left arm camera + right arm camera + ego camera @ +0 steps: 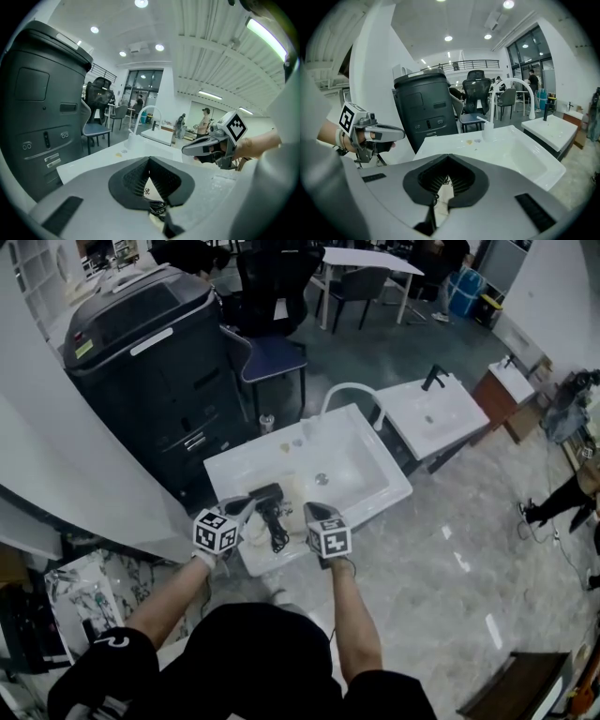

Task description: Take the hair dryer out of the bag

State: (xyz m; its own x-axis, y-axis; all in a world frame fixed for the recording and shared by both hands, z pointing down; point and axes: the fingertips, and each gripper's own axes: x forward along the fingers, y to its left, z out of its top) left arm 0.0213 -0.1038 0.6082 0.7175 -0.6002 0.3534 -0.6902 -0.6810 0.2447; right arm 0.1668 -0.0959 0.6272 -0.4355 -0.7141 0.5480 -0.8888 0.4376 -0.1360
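Observation:
A black hair dryer (pixel 268 497) with its coiled cord (pixel 278 538) lies on the near left corner of the white sink (pixel 375 479), partly over a cream bag (pixel 251 533). My left gripper (pixel 246 507) hangs just left of the dryer and my right gripper (pixel 312 512) just right of it. Both are shut, and I see nothing pinched at their tips. Below the closed pads, the left gripper view shows a bit of black cord (pixel 157 206) and the right gripper view shows the cord (pixel 436 189) over cream material. The other gripper appears in each gripper view: the right gripper (pixel 205 146), the left gripper (pixel 383 133).
A curved white faucet (pixel 351 390) rises behind the basin. A large black copier (pixel 145 348) stands at the left, with a blue chair (pixel 274 357) beside it. A second white sink (pixel 433 414) sits to the right on the marble floor.

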